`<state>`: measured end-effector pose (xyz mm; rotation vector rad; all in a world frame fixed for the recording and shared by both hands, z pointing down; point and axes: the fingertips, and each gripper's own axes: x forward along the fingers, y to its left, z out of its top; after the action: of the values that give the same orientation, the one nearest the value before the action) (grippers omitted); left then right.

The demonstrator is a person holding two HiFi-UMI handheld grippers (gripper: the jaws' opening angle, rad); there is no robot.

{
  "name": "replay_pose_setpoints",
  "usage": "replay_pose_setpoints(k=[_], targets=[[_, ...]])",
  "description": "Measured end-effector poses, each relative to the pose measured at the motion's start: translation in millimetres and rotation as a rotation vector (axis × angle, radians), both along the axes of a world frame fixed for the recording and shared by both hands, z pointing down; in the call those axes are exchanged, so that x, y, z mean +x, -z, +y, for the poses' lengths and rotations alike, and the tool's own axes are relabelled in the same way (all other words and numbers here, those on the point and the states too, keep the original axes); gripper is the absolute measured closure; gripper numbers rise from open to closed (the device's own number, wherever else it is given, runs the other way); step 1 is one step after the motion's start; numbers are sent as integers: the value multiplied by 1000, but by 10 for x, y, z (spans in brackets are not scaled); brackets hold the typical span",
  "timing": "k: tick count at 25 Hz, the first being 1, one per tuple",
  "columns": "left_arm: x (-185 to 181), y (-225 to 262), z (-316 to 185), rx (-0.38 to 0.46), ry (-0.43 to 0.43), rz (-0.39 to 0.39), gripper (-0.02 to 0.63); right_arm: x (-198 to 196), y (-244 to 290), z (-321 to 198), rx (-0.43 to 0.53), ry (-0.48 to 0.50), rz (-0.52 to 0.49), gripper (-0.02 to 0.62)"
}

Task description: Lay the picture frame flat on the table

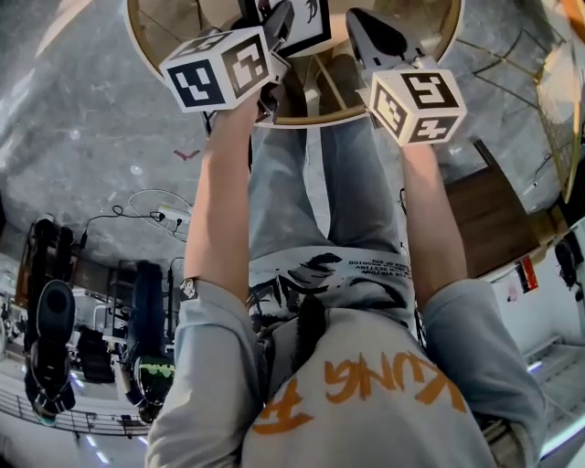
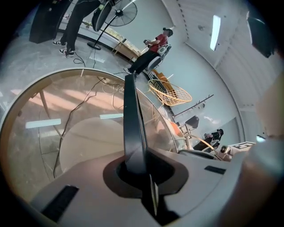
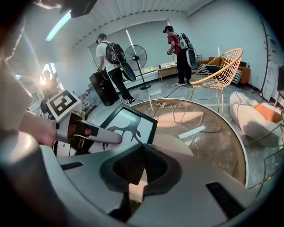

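Two grippers show at the top of the head view, over the round glass table [image 1: 306, 118]. Left of centre, the left gripper [image 1: 277, 25] is clenched on one edge of the picture frame [image 1: 307, 22], which stands upright over the tabletop, not flat, and appears edge-on in the left gripper view. Just to the right, the right gripper [image 1: 368, 37] has its jaws together with nothing between them.

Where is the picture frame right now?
The picture frame is clamped between the fingers of the left gripper, over the round glass table. In the right gripper view it sits left of centre.
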<state>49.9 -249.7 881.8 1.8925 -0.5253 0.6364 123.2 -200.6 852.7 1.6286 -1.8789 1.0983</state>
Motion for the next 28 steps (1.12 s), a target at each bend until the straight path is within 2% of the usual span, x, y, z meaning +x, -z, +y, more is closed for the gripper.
replay_pose_setpoints(k=[3, 7, 17, 28], targets=[[45, -73, -3, -19, -38, -14, 563, -5, -67, -5, 6, -1, -10, 597], [42, -185, -29, -32, -76, -70, 528, 25, -160, -48, 25, -12, -19, 597], [-211, -376, -117, 75, -163, -350, 321, 70, -225, -79, 34, -52, -40, 597], [-398, -500, 23, 105, -173, -457, 267, 48, -241, -51, 31, -53, -49, 597]])
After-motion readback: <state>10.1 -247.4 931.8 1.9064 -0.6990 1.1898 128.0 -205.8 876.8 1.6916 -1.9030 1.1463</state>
